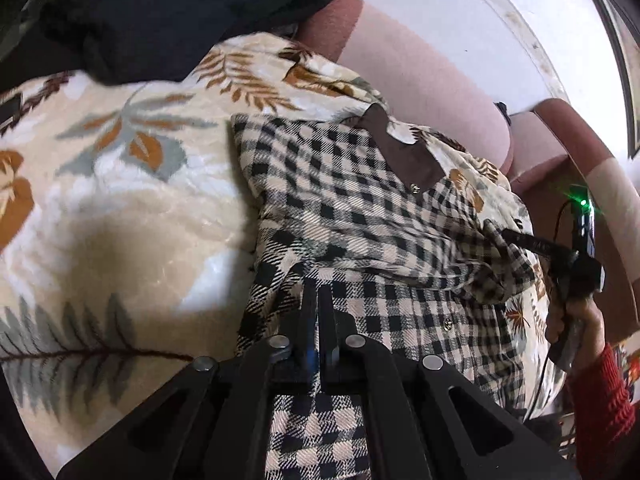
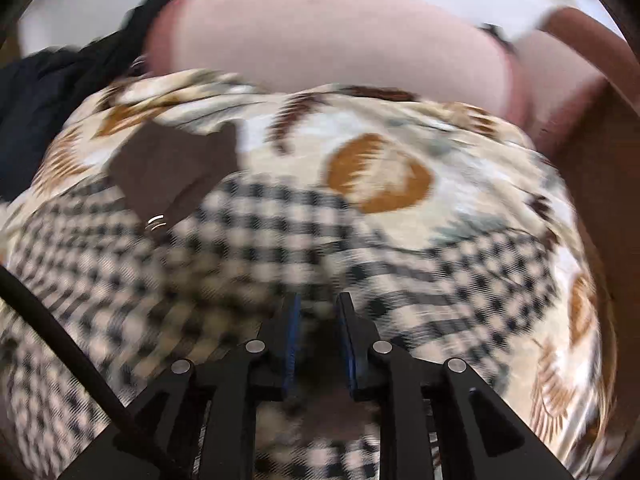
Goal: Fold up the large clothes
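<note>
the shirt (image 1: 360, 216), a checked flannel one with a brown collar (image 1: 404, 148), is lying spread on the leaf-print blanket (image 1: 120, 200) that is covering the sofa (image 1: 420, 80). black clothes (image 1: 160, 12) are sitting piled at the far end of the blanket, apart from the shirt.

the left gripper (image 1: 318, 292) is pinching the shirt's near edge, its jaws drawn almost together with a fold of cloth between them. the right gripper (image 2: 318, 300) is sitting over the shirt's right side; in its own view, which is blurring with motion, its jaws are standing apart with nothing caught between them. in the left view its tip is lying at a bunched fold (image 1: 496, 248) of the shirt, though whether it is touching the cloth is too hard to tell.

the shirt is looking soft, light and limp, so it is likely sagging and creasing wherever it is lifted, not holding a line. the weave is looking grippy enough not to slip. the buttons (image 1: 415, 188) are hard spots worth avoiding. the best holds are probably the hem corners, the shoulder seams or the collar, taken in pairs so the fabric is staying taut between them.
</note>
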`<state>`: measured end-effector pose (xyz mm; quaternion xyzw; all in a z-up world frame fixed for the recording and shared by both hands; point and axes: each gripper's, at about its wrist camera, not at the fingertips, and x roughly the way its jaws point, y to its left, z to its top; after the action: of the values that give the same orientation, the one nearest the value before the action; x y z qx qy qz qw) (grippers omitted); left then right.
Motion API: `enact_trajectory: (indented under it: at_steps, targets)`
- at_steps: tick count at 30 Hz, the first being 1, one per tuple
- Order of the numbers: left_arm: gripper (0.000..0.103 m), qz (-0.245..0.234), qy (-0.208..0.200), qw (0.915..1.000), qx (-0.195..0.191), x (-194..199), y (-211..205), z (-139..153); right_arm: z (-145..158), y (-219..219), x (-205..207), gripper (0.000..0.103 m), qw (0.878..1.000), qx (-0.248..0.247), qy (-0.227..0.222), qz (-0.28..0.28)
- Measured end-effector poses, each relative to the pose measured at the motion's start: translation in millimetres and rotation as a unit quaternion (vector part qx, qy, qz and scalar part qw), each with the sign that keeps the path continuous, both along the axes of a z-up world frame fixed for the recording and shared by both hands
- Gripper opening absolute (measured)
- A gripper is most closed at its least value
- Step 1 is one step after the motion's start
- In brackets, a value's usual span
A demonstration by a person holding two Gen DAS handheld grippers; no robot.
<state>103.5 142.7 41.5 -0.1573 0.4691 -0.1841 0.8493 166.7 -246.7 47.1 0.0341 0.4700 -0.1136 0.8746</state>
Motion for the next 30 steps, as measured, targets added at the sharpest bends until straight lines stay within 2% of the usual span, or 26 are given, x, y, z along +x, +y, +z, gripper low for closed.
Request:
enact_trajectory:
  at_steps: [1,3,6,8,10,11,13,15,16,19,22,24,25,26,27,30]
  targets:
    - [0.001,0.002,-0.007,1.0000,0.006,-2.3,1.1,2.7,5.3,-3.5,-5.1,0.034,0.999,0.030,-0.016,-0.007]
    - [0.005,0.007,-0.009,0.9998,0.017,-2.8,1.3,5.0,11.7,-0.5,-9.6,0.035,0.997,0.068,-0.028,0.001]
    - [0.022,0.021,-0.002,0.9997,0.015,-2.3,9.1,1.9,19.1,26.5,-9.4,0.035,0.991,0.116,-0.026,0.058]
    - [0.038,0.034,0.004,0.9993,0.016,-0.6,12.6,-2.1,19.8,58.3,-8.5,0.035,0.980,0.163,-0.021,0.111]
    - [0.047,0.038,0.014,0.9990,0.019,0.7,14.3,-9.4,15.8,95.4,-5.1,0.035,0.966,0.199,-0.005,0.166]
    - [0.048,0.035,0.020,0.9990,0.021,1.2,13.2,-12.8,12.9,111.7,-3.6,0.035,0.961,0.207,0.003,0.186]
    - [0.047,0.018,0.036,0.9989,0.022,3.0,8.8,-21.3,6.3,145.3,1.4,0.035,0.952,0.212,0.015,0.221]
    - [0.014,-0.003,0.060,0.9981,0.011,3.8,3.6,-30.3,-4.7,173.6,9.9,0.034,0.945,0.217,0.029,0.242]
    - [0.004,-0.013,0.073,0.9971,0.014,3.3,1.0,-35.2,-13.8,187.2,16.8,0.034,0.941,0.231,0.040,0.245]
    - [0.004,-0.012,0.059,0.9974,0.039,-5.5,1.2,-34.3,-41.8,201.1,25.1,0.034,0.926,0.282,0.076,0.241]
    - [0.004,-0.006,0.058,0.9978,0.032,-13.0,8.2,-30.1,-73.7,219.8,14.8,0.035,0.905,0.316,0.132,0.252]
    - [0.004,-0.003,0.057,0.9979,0.031,-17.5,15.6,-27.0,-72.6,229.0,1.7,0.035,0.903,0.302,0.135,0.274]
    - [0.005,-0.001,0.053,0.9980,0.034,-19.5,18.4,-25.1,-68.9,234.0,-3.6,0.034,0.898,0.298,0.145,0.290]
    - [0.005,0.003,0.045,0.9982,0.040,-21.9,21.4,-21.6,-67.4,237.9,-5.7,0.034,0.887,0.311,0.161,0.302]
    - [0.005,0.006,0.039,0.9983,0.044,-23.9,23.6,-18.3,-64.9,239.9,-6.7,0.034,0.883,0.315,0.162,0.307]
    - [0.005,0.012,0.022,0.9987,0.044,-26.6,27.2,-9.0,-38.2,243.3,-3.8,0.034,0.905,0.274,0.103,0.309]
